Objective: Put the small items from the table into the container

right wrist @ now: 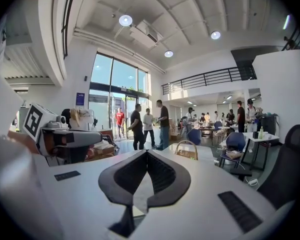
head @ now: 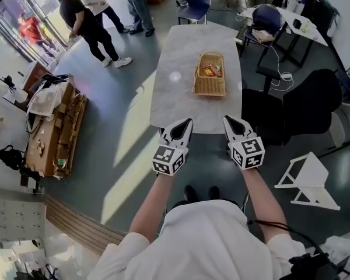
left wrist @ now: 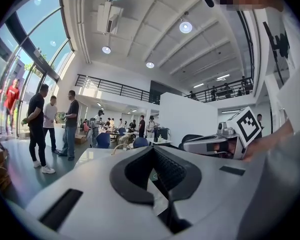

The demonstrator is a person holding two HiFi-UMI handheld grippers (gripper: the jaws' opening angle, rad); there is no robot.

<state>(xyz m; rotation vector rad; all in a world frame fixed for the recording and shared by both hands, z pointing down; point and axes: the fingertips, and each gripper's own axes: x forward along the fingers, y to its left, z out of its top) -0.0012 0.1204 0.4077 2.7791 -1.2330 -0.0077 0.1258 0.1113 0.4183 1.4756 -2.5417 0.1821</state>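
Note:
A woven basket (head: pixel 209 81) stands on the white marble table (head: pixel 178 95), right of its middle, with a few small colourful packets (head: pixel 212 70) inside. Both grippers hover side by side over the table's near edge, pointing towards the basket. My left gripper (head: pixel 186 123) is shut with nothing between its jaws, its tips meeting in the left gripper view (left wrist: pixel 152 148). My right gripper (head: pixel 229 120) is also shut and empty, as the right gripper view (right wrist: pixel 146 152) shows. The basket (right wrist: pixel 188 151) shows ahead in the right gripper view, with its handle up.
Several people (head: pixel 90 25) stand on the floor beyond the table's far left. A wooden cart (head: pixel 55 130) is at the left. A black chair (head: pixel 306 107) and a white folding frame (head: pixel 308 179) lie to the right, and blue chairs (head: pixel 195 2) stand at the far end.

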